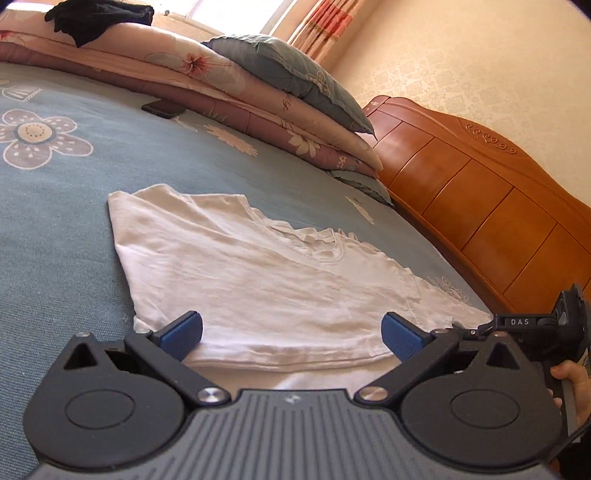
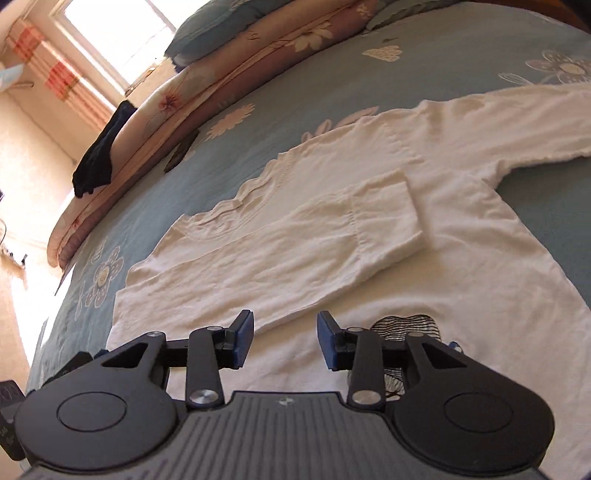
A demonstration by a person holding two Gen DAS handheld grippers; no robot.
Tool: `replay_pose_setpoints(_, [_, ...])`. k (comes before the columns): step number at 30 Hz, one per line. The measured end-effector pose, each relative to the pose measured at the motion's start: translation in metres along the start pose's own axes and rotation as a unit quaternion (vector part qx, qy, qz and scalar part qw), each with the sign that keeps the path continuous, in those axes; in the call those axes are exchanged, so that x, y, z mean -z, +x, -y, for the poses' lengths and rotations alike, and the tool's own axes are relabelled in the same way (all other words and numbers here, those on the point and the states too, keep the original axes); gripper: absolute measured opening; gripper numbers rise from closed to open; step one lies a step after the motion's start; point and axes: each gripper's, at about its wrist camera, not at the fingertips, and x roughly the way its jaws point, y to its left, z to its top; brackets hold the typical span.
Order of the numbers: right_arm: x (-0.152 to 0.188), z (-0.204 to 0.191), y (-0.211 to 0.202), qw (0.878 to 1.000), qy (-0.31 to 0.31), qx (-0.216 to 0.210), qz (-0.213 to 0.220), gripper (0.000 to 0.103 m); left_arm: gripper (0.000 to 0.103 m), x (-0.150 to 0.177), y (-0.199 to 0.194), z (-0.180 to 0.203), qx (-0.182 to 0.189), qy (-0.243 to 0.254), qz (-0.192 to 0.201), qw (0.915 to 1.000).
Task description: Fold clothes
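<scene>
On the bed, the white shirt has one sleeve folded in, the other outstretched; left gripper and right gripper gape empty.

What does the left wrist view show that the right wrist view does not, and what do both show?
Only the left wrist view shows the wooden headboard, the right gripper from outside, and a hand on it. Only the right wrist view shows the shirt's striped print, a sleeve folded over the body, and the other sleeve spread out. Both show the white shirt on the blue floral bedsheet, stacked quilts, a black garment and open fingers.
</scene>
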Motion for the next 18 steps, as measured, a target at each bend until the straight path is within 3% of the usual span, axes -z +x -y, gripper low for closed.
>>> replay_pose_setpoints(3, [-0.009,0.046,0.003,0.994,0.107,-0.010,0.017,0.047,0.102,0.001,-0.001,-0.003,0.005,-0.011,-0.006,0.9999])
replay_pose_setpoints(7, [-0.016,0.061,0.015,0.987,0.153,-0.034,0.035,0.048,0.102,0.002,-0.002,-0.006,0.009,-0.015,-0.004,0.9998])
replay_pose_setpoints(11, [-0.022,0.056,0.025,0.988,0.141,-0.026,0.052,0.043,0.102,0.003,-0.003,-0.004,0.008,-0.008,-0.004,0.9999])
replay_pose_setpoints(12, [-0.023,0.053,0.026,0.990,0.125,-0.016,0.057,0.037,0.102,0.003,-0.003,-0.004,0.007,-0.007,-0.004,0.9999])
replay_pose_setpoints(13, [-0.025,0.050,0.026,0.992,0.107,-0.002,0.060,0.021,0.102,0.003,-0.003,-0.003,0.007,-0.005,-0.004,1.0000])
replay_pose_setpoints(14, [-0.027,0.046,0.027,0.994,0.088,0.006,0.064,0.012,0.102,0.004,-0.003,-0.003,0.007,-0.003,-0.003,1.0000])
replay_pose_setpoints(18, [-0.035,0.036,0.015,0.994,0.046,-0.004,0.099,0.012,0.102,0.004,-0.004,-0.001,0.005,0.004,-0.003,1.0000])
